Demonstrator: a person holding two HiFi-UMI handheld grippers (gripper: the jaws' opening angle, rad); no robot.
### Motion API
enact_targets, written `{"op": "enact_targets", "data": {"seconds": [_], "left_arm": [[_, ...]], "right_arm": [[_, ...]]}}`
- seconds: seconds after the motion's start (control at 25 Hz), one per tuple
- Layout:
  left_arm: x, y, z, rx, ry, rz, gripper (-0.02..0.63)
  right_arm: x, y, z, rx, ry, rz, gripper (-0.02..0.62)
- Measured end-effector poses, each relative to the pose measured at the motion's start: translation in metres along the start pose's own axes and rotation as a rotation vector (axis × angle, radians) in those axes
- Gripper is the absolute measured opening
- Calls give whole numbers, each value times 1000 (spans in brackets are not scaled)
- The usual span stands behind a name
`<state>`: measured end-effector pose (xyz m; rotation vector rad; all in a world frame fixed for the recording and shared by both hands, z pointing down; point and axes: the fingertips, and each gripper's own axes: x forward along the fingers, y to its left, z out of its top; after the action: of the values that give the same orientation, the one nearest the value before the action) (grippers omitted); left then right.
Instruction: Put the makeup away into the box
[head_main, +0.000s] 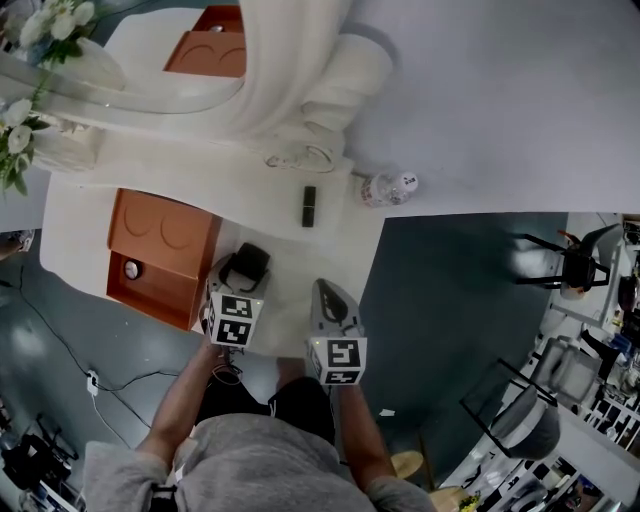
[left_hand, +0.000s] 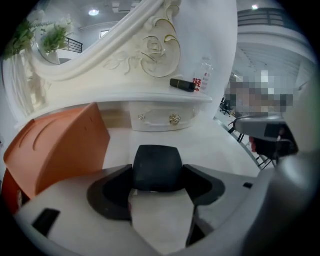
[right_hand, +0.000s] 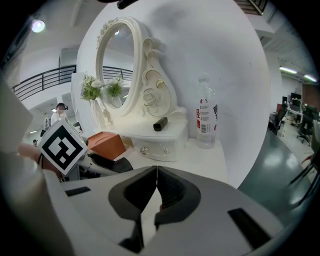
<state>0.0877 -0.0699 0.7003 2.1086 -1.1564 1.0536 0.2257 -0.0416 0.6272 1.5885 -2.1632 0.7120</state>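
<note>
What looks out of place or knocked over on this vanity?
Nothing is spilled or broken. The dark tube lies on its side on the drawer shelf, and a plastic water bottle stands upright next to that shelf, the one thing here that looks like no makeup.

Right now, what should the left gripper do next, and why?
Probably close the left gripper on the black makeup case: its jaws stand open around the case on the white table, not yet gripping, and the orange box sits close beside it.

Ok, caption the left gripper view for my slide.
Left gripper, jaws apart, brackets black compact on white vanity beside orange box.
</note>
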Motion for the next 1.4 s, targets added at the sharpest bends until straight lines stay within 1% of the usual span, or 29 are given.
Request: {"op": "enact_targets", "data": {"seconds": [0.08,0.2,0.32,0.4,0.6,0.8,1.12,1.24,1.4], "left_arm": [[0,0,-2,-7,4,0,321],[1,0,3,-8,-30,-4,319],[-1,0,3,-14,-33,-8,319],[-7,-2,8,-13,-53,-6,318],[-29,-7,22,-13,-104,-19,318],[-60,-5,35,-16,-147,-20,318],[-114,22,35,-65,-211,39,318],[-132,37,30,-88,-226,67,318],[-153,65,17,-123,-231,123,318]], "right_arm": [[0,0,-2,-5,0,0,15],[-1,-1,-4,-11,-3,2,14],[-3,2,-2,-18,3,3,14],[-4,3,3,-23,-8,4,15],[-8,9,12,-41,-22,6,14],[-13,25,29,-72,-50,26,14],[-19,73,58,-142,-95,95,15],[-16,93,65,-171,-103,127,14],[-11,123,76,-200,-121,173,14]]}}
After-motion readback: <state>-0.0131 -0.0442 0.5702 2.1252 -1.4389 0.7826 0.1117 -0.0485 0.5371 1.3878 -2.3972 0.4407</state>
